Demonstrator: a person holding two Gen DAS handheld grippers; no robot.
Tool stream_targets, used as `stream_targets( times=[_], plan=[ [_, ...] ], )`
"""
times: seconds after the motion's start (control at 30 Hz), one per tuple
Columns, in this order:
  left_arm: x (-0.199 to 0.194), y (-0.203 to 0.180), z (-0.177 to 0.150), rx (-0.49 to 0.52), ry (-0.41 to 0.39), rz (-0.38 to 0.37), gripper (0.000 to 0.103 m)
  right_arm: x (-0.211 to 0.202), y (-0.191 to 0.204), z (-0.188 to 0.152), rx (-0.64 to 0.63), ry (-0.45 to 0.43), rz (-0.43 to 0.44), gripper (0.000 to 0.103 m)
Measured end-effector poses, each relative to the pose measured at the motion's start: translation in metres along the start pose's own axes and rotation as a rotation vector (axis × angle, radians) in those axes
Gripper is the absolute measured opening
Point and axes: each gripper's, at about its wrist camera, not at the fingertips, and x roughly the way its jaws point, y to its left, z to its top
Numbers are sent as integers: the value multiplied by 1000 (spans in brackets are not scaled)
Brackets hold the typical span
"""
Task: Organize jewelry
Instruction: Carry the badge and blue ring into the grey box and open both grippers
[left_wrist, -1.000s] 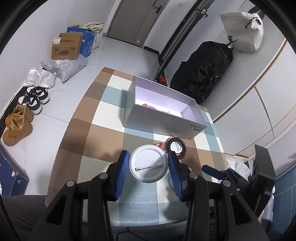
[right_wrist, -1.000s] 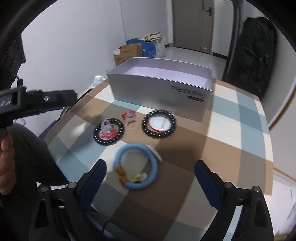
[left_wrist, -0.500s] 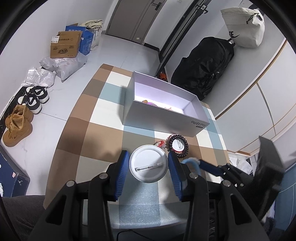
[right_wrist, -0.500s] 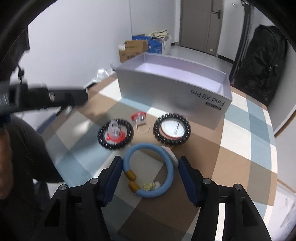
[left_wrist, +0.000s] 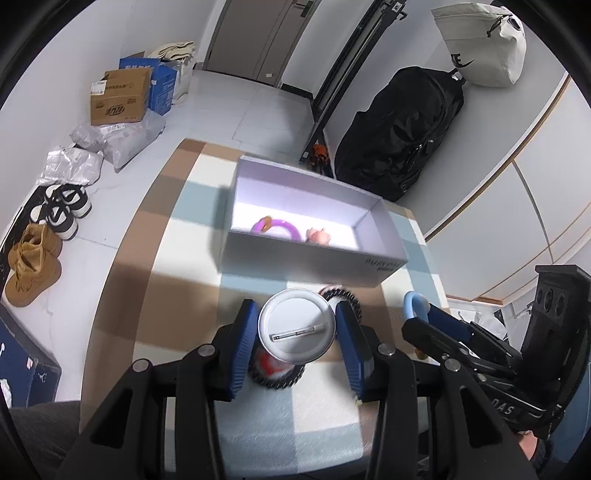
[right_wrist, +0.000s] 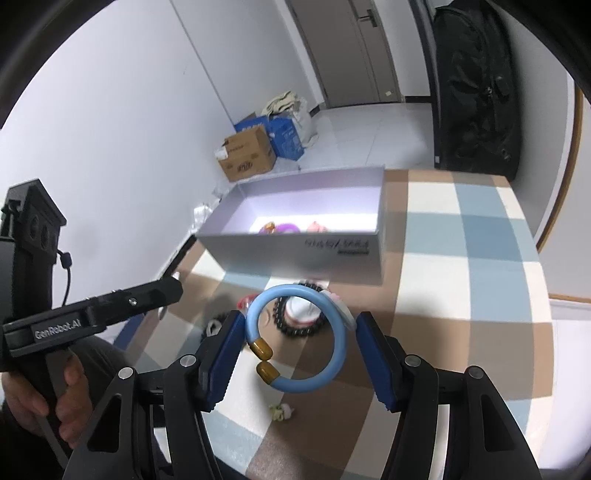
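Note:
My left gripper is shut on a white round pin badge and holds it above the checked table. My right gripper is shut on a light blue bangle with amber beads, lifted off the table; the bangle also shows in the left wrist view. An open grey box stands beyond, holding a purple ring and a pink piece. Two black bead bracelets and a red-and-white ring lie on the table.
A small cream charm lies on the table near its front edge. The left gripper's handle shows at the left of the right wrist view. Beyond the table are cardboard boxes, shoes and a black bag.
My right gripper closed on the blue bangle and lifted it off the table. My left gripper rose with the white badge; both moved closer to the box.

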Motion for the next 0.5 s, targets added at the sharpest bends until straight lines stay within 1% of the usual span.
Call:
stream_targets(
  times=[0.1, 0.23, 0.5],
  plan=[
    [4, -6, 8, 6, -2, -6, 37, -8, -5, 10, 15, -26, 9, 61],
    [12, -9, 18, 36, 14, -16, 37, -15, -9, 28, 11, -50, 6, 61],
    [27, -3, 53, 69, -1, -20, 37, -8, -17, 72, -27, -77, 40, 61]
  ],
)
